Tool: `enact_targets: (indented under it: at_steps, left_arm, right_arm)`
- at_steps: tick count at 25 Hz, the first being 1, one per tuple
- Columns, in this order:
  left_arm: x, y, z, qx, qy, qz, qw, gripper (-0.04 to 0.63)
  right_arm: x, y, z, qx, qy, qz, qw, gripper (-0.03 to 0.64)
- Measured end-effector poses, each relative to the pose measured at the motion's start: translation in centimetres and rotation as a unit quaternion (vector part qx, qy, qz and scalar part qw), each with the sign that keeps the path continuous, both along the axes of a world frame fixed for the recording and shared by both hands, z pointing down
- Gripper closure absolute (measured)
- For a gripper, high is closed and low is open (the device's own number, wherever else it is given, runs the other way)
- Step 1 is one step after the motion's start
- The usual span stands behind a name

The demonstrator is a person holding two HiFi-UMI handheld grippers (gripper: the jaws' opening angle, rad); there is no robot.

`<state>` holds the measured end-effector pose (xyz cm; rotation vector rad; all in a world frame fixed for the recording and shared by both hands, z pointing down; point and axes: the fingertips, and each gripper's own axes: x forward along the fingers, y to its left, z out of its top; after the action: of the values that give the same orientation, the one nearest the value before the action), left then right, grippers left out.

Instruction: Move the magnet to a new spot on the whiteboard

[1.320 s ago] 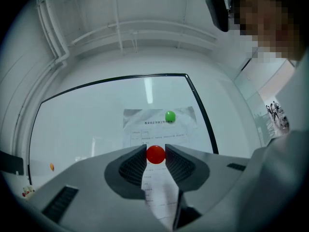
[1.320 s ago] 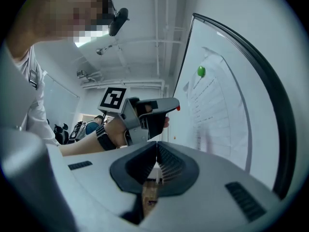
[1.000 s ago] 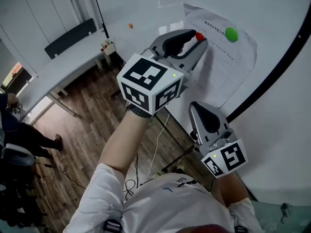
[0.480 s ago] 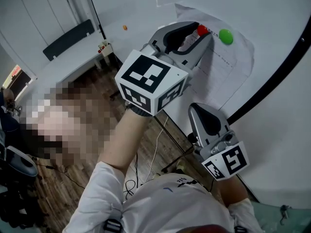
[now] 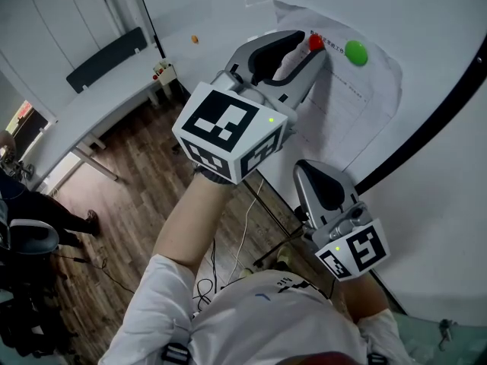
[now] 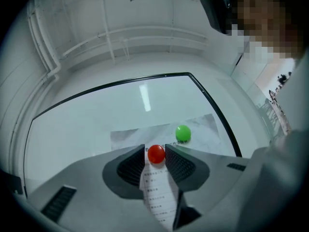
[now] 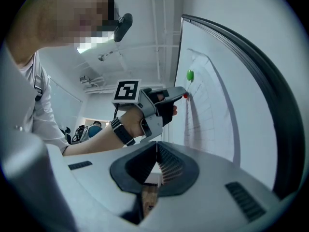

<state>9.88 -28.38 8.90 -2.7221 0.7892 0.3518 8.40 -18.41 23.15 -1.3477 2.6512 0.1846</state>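
Note:
A round red magnet (image 6: 156, 154) sits between the pads of my left gripper (image 6: 156, 150), which is shut on it against the whiteboard (image 6: 96, 124). In the head view the red magnet (image 5: 315, 42) lies at the top of a printed paper sheet (image 5: 350, 105), just left of a green magnet (image 5: 355, 52) that pins the sheet. The green magnet (image 6: 182, 133) is beyond the right jaw. My right gripper (image 5: 306, 167) hangs lower beside the board with its jaws together and nothing in them; the right gripper (image 7: 155, 146) looks up at the left one (image 7: 183, 93).
The board's black frame (image 5: 426, 128) runs diagonally at the right. A small orange magnet (image 5: 195, 39) is stuck on the board at upper left. A white desk (image 5: 99, 105) and a dark chair (image 5: 110, 59) stand on the wooden floor at the left.
My left gripper has shifted a little up the board with the red magnet between its jaws. The right gripper has stayed where it was.

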Motion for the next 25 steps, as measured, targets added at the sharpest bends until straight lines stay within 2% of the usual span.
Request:
enact_targets:
  at_steps: [14, 25]
  left_arm:
    - [-1.6, 0.7, 1.1, -0.004, 0.033, -0.001, 0.9994, 0.469]
    - [-4.6, 2.6, 7.9, -0.072, 0.02, -0.011, 0.9971, 0.48]
  right_arm:
    - [-0.6, 0.1, 0.4, -0.007, 0.001, 0.001, 1.0, 0.603]
    - [-2.4, 0.4, 2.1, -0.026, 0.004, 0.001, 1.0, 0.603]
